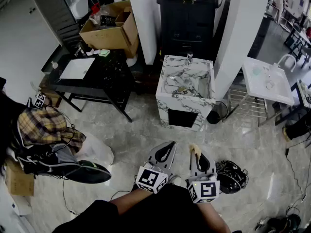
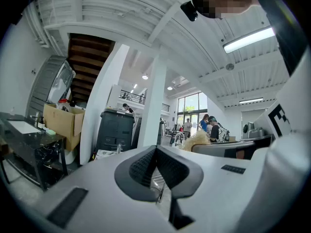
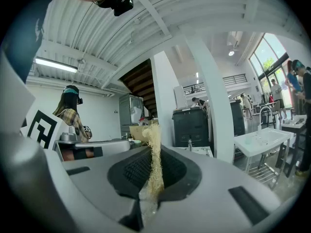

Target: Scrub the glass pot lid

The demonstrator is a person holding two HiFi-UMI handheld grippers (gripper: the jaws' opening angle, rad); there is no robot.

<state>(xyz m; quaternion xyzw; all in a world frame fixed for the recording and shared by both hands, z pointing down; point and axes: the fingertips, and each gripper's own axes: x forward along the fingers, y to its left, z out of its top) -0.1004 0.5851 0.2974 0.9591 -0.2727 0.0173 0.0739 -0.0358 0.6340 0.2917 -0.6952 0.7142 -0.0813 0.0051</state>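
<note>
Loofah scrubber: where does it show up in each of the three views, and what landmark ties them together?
Head view: loofah scrubber at lower centre, pinched at the right gripper's tip.
Left gripper view: scrubber as a pale tuft, right of centre.
Right gripper view: scrubber at centre, upright between the shut jaws.
Shared landmark: black cabinet.

2 grey grippers [image 1: 171, 144] [image 1: 195, 153] bear black-and-white marker cubes [image 1: 152, 179].
</note>
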